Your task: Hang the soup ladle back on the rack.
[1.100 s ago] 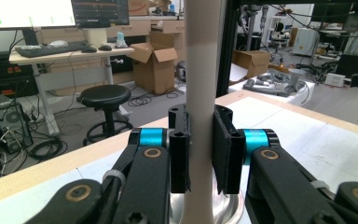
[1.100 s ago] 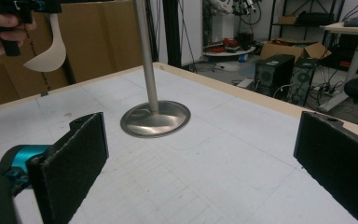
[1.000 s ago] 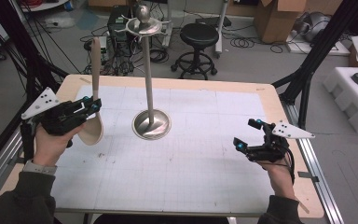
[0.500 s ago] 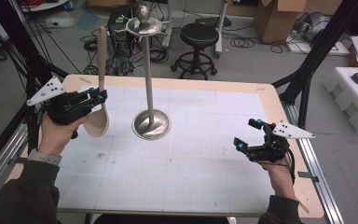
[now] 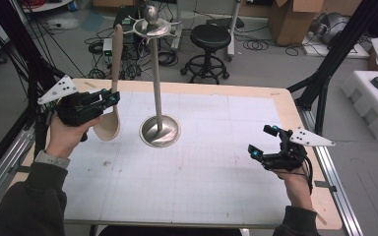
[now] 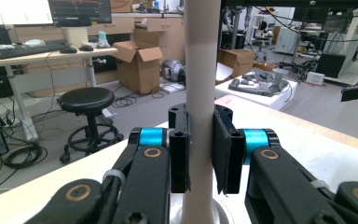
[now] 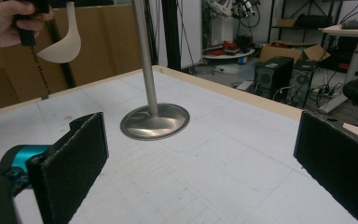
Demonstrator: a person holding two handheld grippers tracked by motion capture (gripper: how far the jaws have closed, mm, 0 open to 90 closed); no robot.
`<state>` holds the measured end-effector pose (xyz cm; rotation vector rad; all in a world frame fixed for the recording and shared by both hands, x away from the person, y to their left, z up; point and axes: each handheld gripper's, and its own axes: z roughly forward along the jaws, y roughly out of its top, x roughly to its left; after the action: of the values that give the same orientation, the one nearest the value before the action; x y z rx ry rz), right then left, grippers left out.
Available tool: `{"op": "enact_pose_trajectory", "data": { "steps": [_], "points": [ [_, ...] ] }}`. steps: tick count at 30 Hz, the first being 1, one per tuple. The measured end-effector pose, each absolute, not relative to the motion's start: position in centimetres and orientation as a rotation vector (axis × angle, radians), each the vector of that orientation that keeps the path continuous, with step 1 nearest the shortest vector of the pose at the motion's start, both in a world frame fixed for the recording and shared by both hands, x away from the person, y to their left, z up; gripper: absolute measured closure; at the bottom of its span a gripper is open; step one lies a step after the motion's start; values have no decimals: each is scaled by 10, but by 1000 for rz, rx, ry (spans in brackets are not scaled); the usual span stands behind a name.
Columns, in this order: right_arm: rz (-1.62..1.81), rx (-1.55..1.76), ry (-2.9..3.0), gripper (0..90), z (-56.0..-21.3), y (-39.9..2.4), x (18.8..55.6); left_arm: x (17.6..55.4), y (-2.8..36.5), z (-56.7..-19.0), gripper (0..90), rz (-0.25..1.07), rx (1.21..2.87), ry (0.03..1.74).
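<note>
My left gripper (image 5: 112,98) is shut on the handle of a pale wooden ladle (image 5: 111,88), held upright above the table's left side, bowl down and handle tip up. The left gripper view has the ladle handle (image 6: 200,70) clamped between both pads. A metal stand (image 5: 158,93) with a round base (image 5: 160,132) and a hooked top (image 5: 151,24) rises from the table's middle. In the right gripper view the stand (image 7: 145,65) is ahead, with the ladle bowl (image 7: 63,46) at upper left. My right gripper (image 5: 262,141) is open near the right edge, nothing between its pads.
The white gridded table (image 5: 202,187) has a wooden rim. Behind it on the floor are a black stool (image 5: 209,42), cables and cardboard boxes (image 5: 295,19). A black frame post (image 5: 334,59) stands at the right, white foam (image 5: 374,98) beyond it.
My left gripper has lifted the ladle off the table and shifted it slightly right, toward the stand. The right gripper has stayed in place.
</note>
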<state>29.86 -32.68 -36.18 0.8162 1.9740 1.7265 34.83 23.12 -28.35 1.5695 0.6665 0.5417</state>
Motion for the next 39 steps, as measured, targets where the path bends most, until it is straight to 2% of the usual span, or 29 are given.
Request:
{"op": "enact_pose_trajectory", "data": {
  "steps": [39],
  "points": [
    [1733, 814, 1965, 20, -360, -329, 296, 361, 210, -294, 779, 513, 1604, 627]
  ]
}}
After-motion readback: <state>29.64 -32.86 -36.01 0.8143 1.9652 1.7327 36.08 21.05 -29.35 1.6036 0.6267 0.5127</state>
